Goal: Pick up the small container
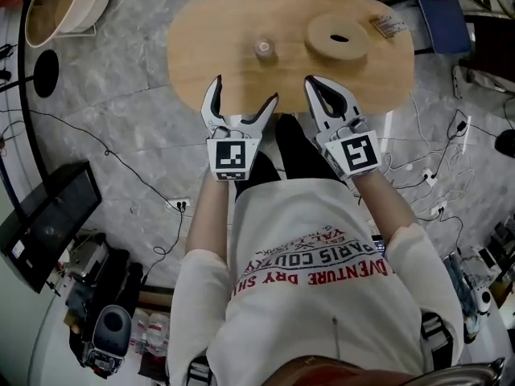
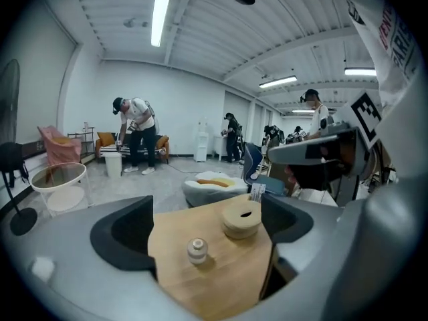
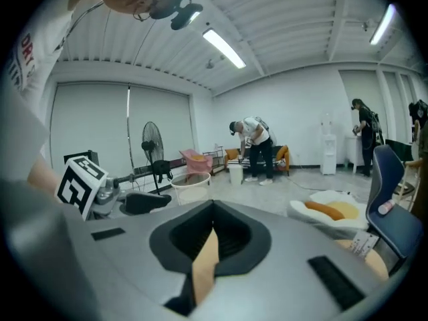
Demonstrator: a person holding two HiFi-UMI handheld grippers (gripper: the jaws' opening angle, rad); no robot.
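Observation:
The small container, a little pale jar with a cap, stands upright on the oval wooden table. My left gripper hovers at the table's near edge, just short of the jar, its jaws spread wide with nothing between them. In the left gripper view the small container shows ahead between the open jaws of my left gripper, not touching either. My right gripper is at the near edge further right, shut and empty. In the right gripper view the tips of my right gripper meet.
A round wooden disc with a slot lies right of the jar, with a small packet beyond it. Around the table stand a blue chair, a round white side table and a black box. Cables cross the floor. People stand far off.

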